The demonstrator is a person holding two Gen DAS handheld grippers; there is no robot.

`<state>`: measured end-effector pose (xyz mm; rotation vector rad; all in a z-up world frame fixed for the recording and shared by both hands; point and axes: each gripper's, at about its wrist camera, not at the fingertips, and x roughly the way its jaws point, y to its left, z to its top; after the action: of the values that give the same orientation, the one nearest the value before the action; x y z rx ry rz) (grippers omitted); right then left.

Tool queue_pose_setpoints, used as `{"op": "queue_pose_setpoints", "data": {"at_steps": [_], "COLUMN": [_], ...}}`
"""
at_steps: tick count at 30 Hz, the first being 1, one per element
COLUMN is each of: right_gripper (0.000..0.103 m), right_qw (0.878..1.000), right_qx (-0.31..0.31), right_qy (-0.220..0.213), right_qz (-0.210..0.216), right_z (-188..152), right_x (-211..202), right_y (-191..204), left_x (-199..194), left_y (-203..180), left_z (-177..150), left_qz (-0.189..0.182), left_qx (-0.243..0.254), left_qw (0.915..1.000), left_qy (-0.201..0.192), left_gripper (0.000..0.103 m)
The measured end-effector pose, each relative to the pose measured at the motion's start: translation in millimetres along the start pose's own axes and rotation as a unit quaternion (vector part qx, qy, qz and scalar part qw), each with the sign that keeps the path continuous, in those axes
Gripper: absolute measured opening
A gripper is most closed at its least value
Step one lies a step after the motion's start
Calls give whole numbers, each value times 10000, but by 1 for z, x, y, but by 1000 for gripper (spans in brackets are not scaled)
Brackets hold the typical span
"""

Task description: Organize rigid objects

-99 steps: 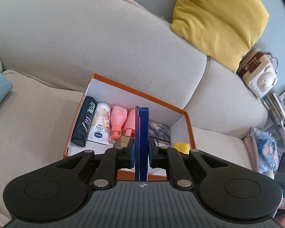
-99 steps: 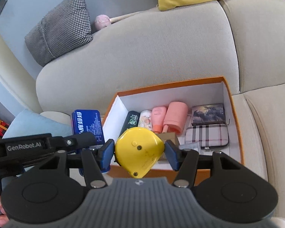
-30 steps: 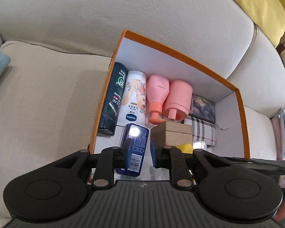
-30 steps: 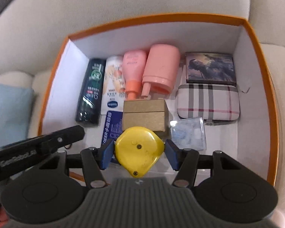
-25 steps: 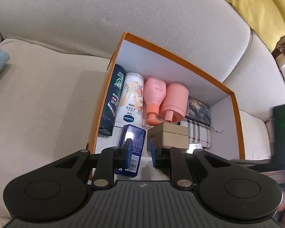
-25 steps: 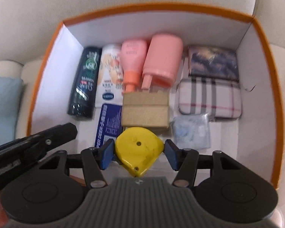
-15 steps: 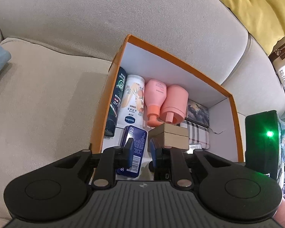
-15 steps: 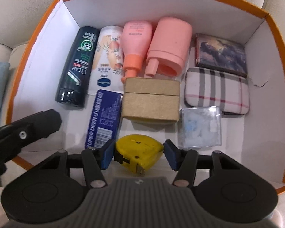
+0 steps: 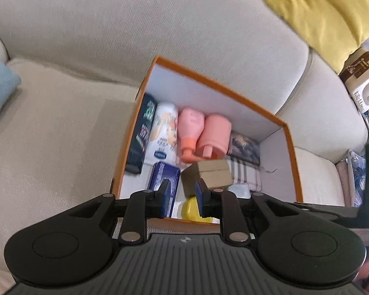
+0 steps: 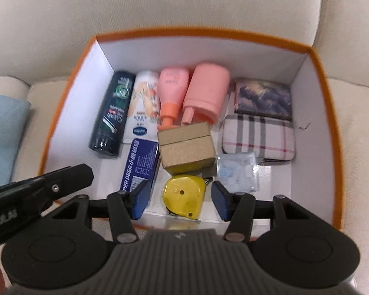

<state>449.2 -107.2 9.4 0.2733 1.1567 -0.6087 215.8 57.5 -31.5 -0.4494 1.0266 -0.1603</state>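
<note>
An orange box (image 9: 221,91) (image 10: 196,30) sits on a beige sofa seat. On its floor near the front lie a blue tin (image 9: 163,178) (image 10: 139,164) and a yellow tape measure (image 9: 190,209) (image 10: 183,196). My left gripper (image 9: 182,194) hovers over the box's front edge, its jaws a narrow gap apart with nothing between them. My right gripper (image 10: 180,202) is open above the tape measure, and there is clear space between each pad and it. Behind lie a dark bottle (image 10: 113,115), a white tube (image 10: 144,108), two pink bottles (image 10: 171,91) and a cardboard box (image 10: 187,147).
A plaid case (image 10: 258,137), a dark picture tin (image 10: 262,98) and a clear packet (image 10: 237,169) fill the box's right side. A yellow cushion (image 9: 327,9) lies on the sofa back and a blue cushion (image 9: 0,86) at the left. A panda-faced box (image 9: 364,86) stands at the far right.
The right gripper has let go of the yellow tape measure, which now lies on the box floor. The left gripper has drawn back and up from the blue tin lying flat in the box.
</note>
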Motion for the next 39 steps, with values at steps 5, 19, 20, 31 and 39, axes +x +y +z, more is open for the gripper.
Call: {"op": "queue_pose_setpoints", "data": {"at_steps": [5, 19, 20, 31, 39], "right_gripper": [57, 63, 64, 81, 86], "right_qw": [9976, 9666, 9647, 9577, 9641], "right_qx": [-189, -311, -352, -466, -136], "right_qy": [-669, -2534, -2599, -2839, -2651], "right_qz": [60, 211, 215, 70, -54], "right_z": [-14, -73, -77, -105, -111], "right_x": [-42, -132, -134, -130, -108], "right_y": [-8, -36, -36, -44, -59], "left_x": [-28, -81, -84, -86, -64], "left_y": [-19, -63, -66, -83, -70], "left_z": [-9, -48, -51, -72, -82], "left_qz": [62, 1105, 1099, 1331, 1602], "left_qx": [284, 1015, 1080, 1596, 1590], "left_qw": [9975, 9708, 9692, 9547, 9594], "left_qy": [-645, -1874, -1922, -2132, -1693], "left_gripper": [24, 62, 65, 95, 100]}}
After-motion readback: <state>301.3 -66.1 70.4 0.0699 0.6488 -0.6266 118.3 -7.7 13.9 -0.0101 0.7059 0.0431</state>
